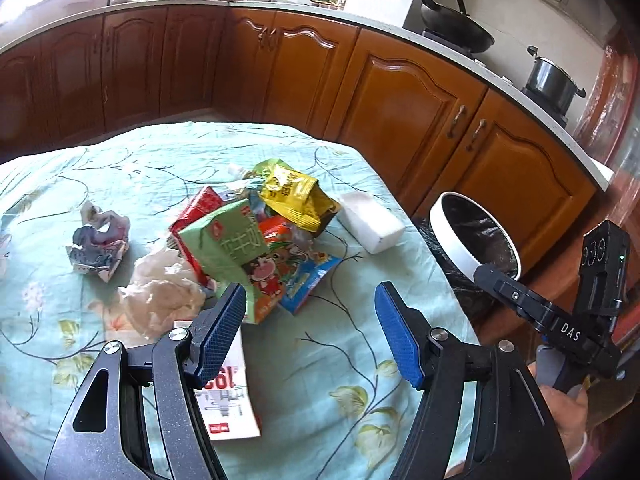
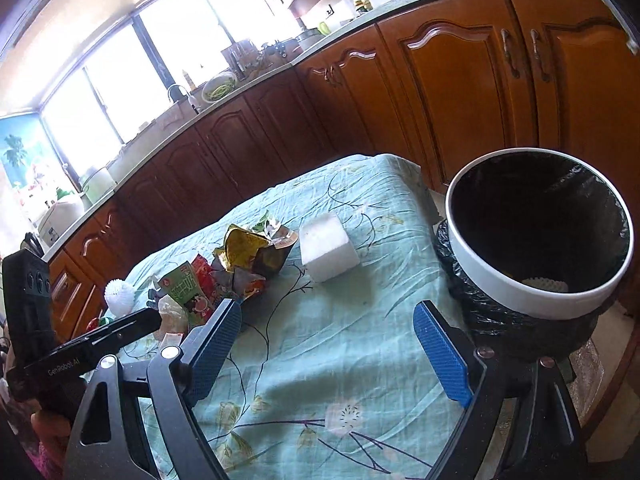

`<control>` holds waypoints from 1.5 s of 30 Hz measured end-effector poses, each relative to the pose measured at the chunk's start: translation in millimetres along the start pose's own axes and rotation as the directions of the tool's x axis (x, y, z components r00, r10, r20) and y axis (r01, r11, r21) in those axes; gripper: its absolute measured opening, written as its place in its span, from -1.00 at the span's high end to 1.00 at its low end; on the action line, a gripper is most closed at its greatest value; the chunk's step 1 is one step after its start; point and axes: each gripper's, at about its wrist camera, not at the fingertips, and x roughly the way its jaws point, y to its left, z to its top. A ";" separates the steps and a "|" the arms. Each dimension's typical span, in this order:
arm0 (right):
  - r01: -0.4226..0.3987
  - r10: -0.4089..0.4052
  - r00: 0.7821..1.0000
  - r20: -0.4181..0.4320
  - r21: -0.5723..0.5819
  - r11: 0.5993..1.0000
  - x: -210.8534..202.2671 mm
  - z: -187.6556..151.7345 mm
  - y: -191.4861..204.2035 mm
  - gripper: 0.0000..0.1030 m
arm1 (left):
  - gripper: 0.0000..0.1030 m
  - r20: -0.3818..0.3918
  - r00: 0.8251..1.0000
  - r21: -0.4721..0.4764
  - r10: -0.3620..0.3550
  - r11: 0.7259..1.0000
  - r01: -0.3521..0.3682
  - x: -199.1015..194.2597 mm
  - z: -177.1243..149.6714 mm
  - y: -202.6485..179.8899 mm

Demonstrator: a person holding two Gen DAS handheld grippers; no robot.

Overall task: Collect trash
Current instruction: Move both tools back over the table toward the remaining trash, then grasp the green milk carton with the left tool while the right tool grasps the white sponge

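A heap of trash lies on the floral cloth: a green carton (image 1: 236,240) (image 2: 188,288), a yellow snack bag (image 1: 296,196) (image 2: 248,252), a crumpled printed paper (image 1: 100,240), a wad of tissue (image 1: 160,292), a white foam block (image 1: 370,222) (image 2: 326,252) and a flat white leaflet (image 1: 232,392). My left gripper (image 1: 312,320) hovers open just in front of the heap, nothing between its blue pads. My right gripper (image 2: 328,336) is open and empty over bare cloth, left of the white-rimmed bin (image 2: 536,300) (image 1: 460,236) lined with a black bag.
The table (image 2: 320,360) ends at its right edge beside the bin. Brown kitchen cabinets (image 1: 400,92) run behind it, with a wok (image 1: 456,24) and pot (image 1: 552,80) on the stove. A hand (image 1: 564,420) holds the right gripper's handle at lower right.
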 end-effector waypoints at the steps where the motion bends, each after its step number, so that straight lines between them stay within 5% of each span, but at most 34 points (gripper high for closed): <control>1: 0.000 -0.001 1.000 -0.008 -0.014 1.000 3.9 2.3 2.8 -0.74 | -0.32 0.005 1.000 -0.006 0.010 1.000 -0.010 -1.3 1.0 4.5; 21: 0.042 -0.061 0.989 -0.133 -0.143 0.989 102.5 41.9 10.9 -0.64 | -0.31 -0.125 0.991 -0.006 0.049 0.999 -0.050 48.5 28.0 46.5; 23: 0.051 -0.074 0.985 -0.156 -0.145 0.988 112.0 40.3 7.6 -0.45 | -0.18 -0.125 0.991 -0.006 0.044 0.999 -0.045 50.2 27.1 46.9; 25: 0.052 -0.075 0.982 -0.174 -0.137 0.989 117.2 37.2 4.0 0.01 | 0.29 -0.135 0.990 -0.001 0.029 1.000 -0.030 52.0 25.1 45.0; 28: 0.050 -0.072 0.985 -0.155 -0.138 0.989 111.8 33.3 4.3 0.06 | 0.81 -0.148 0.989 0.006 0.008 1.000 -0.007 53.4 22.3 41.0; 33: 0.030 -0.044 0.993 -0.109 -0.122 0.992 85.8 27.0 5.9 0.08 | 0.98 -0.114 0.993 0.029 -0.018 0.999 0.021 41.0 18.6 30.5; 40: -0.002 -0.004 0.997 -0.081 -0.077 0.997 54.3 16.2 6.5 0.08 | 0.90 -0.091 0.996 0.061 0.026 0.998 -0.020 33.5 18.0 23.4; 41: -0.007 0.002 0.997 -0.081 -0.070 0.997 51.4 14.4 7.0 0.08 | 0.82 -0.088 0.996 0.060 0.034 0.998 -0.029 33.1 18.8 24.1; 43: -0.018 0.013 0.997 -0.082 -0.058 0.998 47.6 10.5 7.8 0.08 | 0.28 -0.079 0.995 0.062 0.064 0.996 -0.059 34.8 21.5 25.6; 45: -0.022 0.017 0.996 -0.083 -0.060 0.998 46.5 8.7 10.1 0.08 | 0.05 -0.076 0.994 0.051 0.080 0.996 -0.076 39.0 24.8 29.0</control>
